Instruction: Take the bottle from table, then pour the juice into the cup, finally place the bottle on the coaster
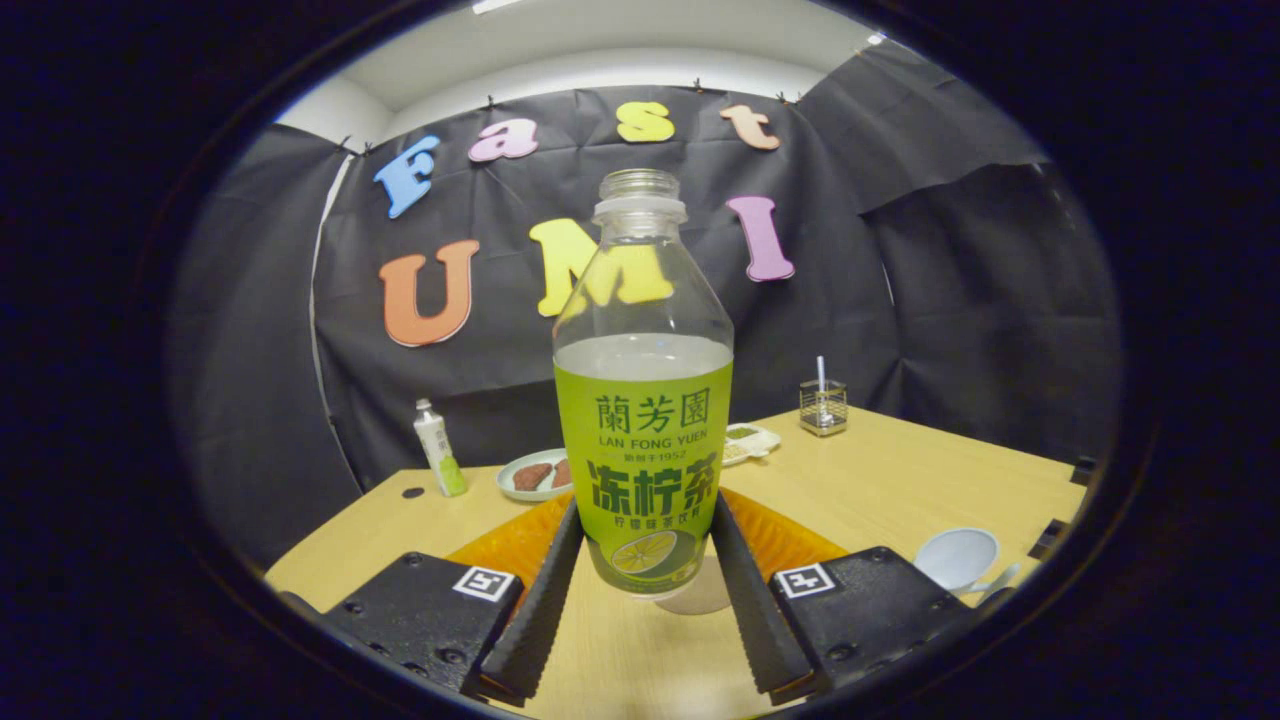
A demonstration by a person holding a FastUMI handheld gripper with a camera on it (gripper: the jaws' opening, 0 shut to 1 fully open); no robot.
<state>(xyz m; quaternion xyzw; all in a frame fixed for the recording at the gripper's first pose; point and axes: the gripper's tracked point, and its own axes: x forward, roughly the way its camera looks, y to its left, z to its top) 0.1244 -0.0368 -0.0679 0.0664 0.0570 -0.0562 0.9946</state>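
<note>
A clear plastic bottle (643,420) with a green label stands upright between my fingers, uncapped, with pale juice up to the top of the label. My gripper (646,510) is shut on its lower body, one finger pressing on each side. Just behind the bottle's base lies a round beige disc (706,598), likely the coaster, partly hidden by the bottle. An orange ribbed vessel (790,535) sits right behind the bottle and shows on both sides of it. I cannot tell whether the bottle's base touches the wooden table (900,480).
Beyond the fingers to the left stand a small white and green bottle (438,450) and a plate of brown food (535,475). A small dish (752,440) and a wire holder (823,405) sit farther right. A pale blue round utensil (955,558) lies near the table's right edge.
</note>
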